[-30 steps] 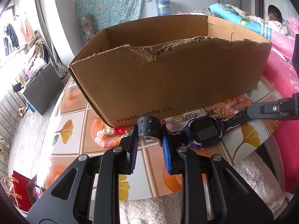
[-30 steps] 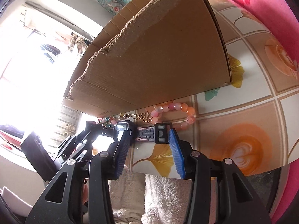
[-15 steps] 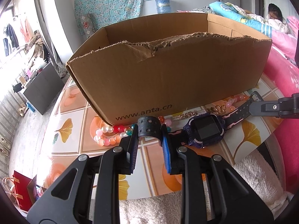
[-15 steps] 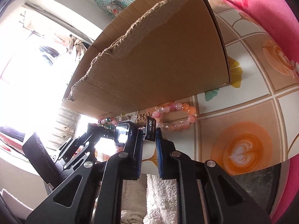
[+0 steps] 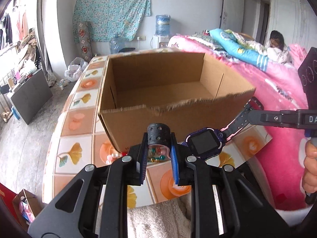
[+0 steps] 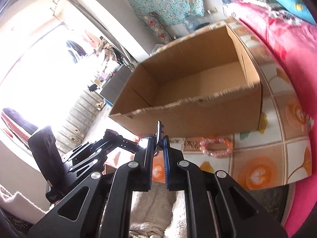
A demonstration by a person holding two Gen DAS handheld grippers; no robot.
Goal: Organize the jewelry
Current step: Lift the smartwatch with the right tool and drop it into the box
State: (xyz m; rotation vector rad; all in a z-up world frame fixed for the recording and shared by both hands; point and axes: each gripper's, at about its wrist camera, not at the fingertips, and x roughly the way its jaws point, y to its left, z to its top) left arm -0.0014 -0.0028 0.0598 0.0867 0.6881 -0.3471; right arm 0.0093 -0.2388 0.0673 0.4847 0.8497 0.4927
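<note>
- Left hand-held gripper (image 5: 159, 151) is clamped on the curled black strap end (image 5: 159, 133) of the watch (image 5: 204, 142), jaws squeezing in a touch more, strap loop pinched between the pads and sticking up above them.
- Right hand-held gripper (image 6: 158, 143) has the other strap end (image 6: 159, 129) nipped edge-on between its blue pads, jaws also closing in on it. In the left wrist view it comes in from the right side, gripping the strap tip near the box corner.
- So the watch hangs stretched between the two, dark purple body with the black screen facing up, held above the worktop (image 5: 79, 119), right in front of the box's near wall.
- The cardboard box (image 5: 178, 117) sits open on the worktop just behind the watch, ragged torn top edge on the near side, nothing visible inside it.
- A pink and orange bead bracelet (image 6: 216, 147) lies on the worktop beside the box's near wall, with a small gold chain (image 6: 184, 142) next to it.
- More coloured beads (image 5: 154, 154) show under the left jaws, partly hidden, so can't tell exactly what piece they are.
- Worktop has a tile pattern with ginkgo leaves and latte cups; a pink bed (image 5: 267, 83) runs along its right side, and a fluffy white towel (image 5: 158, 218) sits below the near edge.
</note>
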